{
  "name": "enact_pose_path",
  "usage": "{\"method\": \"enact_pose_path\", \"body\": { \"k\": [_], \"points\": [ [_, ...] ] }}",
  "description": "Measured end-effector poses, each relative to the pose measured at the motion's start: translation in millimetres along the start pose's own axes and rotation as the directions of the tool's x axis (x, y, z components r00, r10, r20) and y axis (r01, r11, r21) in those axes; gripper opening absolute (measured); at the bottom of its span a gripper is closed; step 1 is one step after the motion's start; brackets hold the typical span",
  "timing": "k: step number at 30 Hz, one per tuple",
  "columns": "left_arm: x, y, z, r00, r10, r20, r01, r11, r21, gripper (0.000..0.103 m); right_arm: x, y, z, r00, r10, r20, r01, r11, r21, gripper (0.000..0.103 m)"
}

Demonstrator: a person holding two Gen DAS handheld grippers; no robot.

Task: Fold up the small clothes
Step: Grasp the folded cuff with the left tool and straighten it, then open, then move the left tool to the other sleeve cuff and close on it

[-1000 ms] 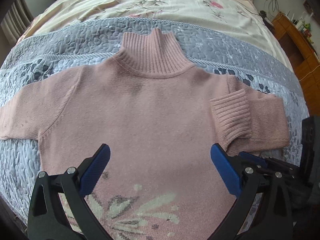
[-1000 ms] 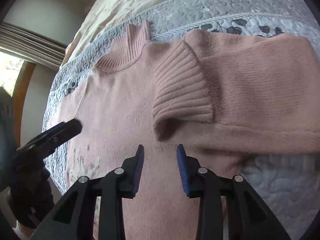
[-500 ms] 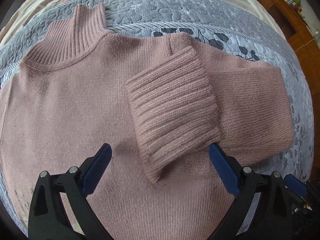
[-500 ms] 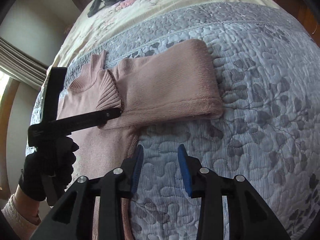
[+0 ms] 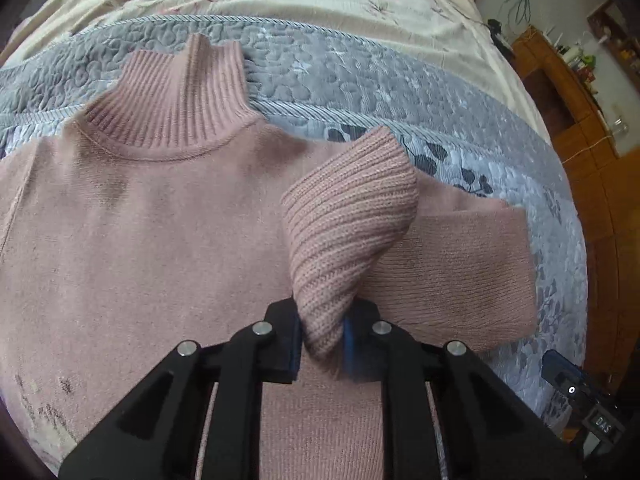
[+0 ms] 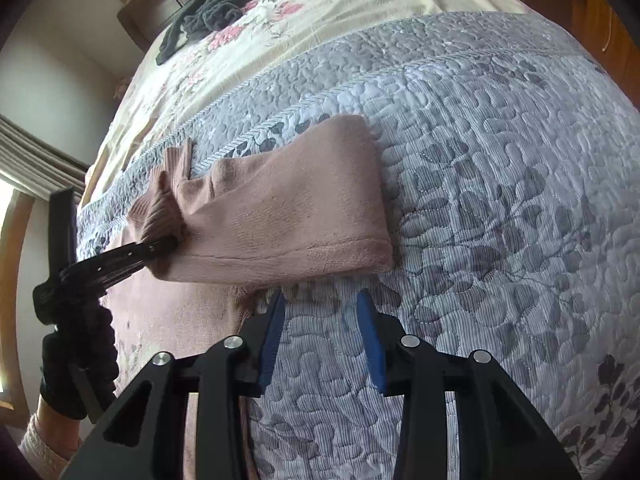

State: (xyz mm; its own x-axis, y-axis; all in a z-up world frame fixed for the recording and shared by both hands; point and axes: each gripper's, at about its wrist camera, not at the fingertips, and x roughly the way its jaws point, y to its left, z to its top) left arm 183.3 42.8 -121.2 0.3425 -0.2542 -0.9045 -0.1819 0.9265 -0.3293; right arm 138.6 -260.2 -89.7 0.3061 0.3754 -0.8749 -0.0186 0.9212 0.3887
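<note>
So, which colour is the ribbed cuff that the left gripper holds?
Dusty pink, like the rest of the sweater; the cuff shows best in the left wrist view.

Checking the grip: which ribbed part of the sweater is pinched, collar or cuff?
The ribbed cuff, clamped in the left gripper and lifted; the collar lies flat and untouched.

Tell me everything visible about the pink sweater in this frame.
The sweater is a dusty-pink knit with a ribbed turtleneck collar and ribbed cuffs, lying flat, front up, on the grey quilt. A pale floral pattern shows near the hem, and faint dark marks on the chest. One sleeve is folded back across itself; its ribbed cuff is lifted and pinched in the left gripper. The right gripper is open beside it, touching nothing.
</note>
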Motion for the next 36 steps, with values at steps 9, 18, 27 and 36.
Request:
{"method": "enact_pose_path", "body": {
  "k": [9,18,27,36],
  "points": [
    [-59.7,83.9,10.7,0.988,0.112,0.103,-0.105,0.992,-0.074,0.014,34.3,22.2,25.0,0.996,0.091,-0.019,-0.089,0.994,0.058,0.040],
    [-61.1,152.2,10.5,0.986,0.146,0.079,-0.132,0.978,-0.160,0.015,89.3,76.6,26.7,0.987,0.097,-0.128,-0.100,0.995,-0.017,0.040],
    [-61.9,222.4,2.0,0.961,0.268,0.068,-0.243,0.935,-0.259,0.026,106.4,87.5,15.1,0.984,-0.062,-0.167,0.048,0.995,-0.087,0.038],
    [-97.4,205.1,-1.1,0.955,0.262,0.136,-0.243,0.959,-0.143,0.044,96.7,157.9,3.7,0.989,-0.066,-0.136,0.037,0.979,-0.201,0.044]
  ]
}}
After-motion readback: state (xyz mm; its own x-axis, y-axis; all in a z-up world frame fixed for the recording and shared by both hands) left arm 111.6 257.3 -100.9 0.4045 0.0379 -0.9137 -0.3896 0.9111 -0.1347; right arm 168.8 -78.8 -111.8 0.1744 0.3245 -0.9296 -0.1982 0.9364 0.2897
